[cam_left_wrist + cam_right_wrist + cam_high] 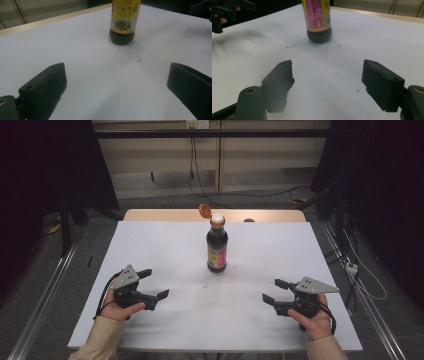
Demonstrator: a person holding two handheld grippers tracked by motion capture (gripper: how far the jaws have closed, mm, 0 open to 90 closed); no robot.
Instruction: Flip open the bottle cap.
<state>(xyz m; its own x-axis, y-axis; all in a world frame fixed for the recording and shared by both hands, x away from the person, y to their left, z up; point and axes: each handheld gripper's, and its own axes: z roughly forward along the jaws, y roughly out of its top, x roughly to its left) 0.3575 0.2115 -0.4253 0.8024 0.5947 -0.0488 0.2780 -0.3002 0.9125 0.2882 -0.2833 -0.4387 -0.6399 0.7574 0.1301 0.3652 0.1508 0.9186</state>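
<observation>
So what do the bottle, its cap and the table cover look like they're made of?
Bottle: likely clear plastic or glass, glossy, dark liquid showing through; a printed yellow and pink label wraps it. Cap: probably orange-brown moulded plastic, a flip lid standing open. Cover: matte white sheet, paper or board perhaps, lying flat with small dark specks.

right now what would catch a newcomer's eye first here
The dark sauce bottle stands upright alone mid-table, its orange flip cap hanging open. On the near side of the white table, the left tongs and right tongs both point inward with jaws open and hold nothing.
</observation>
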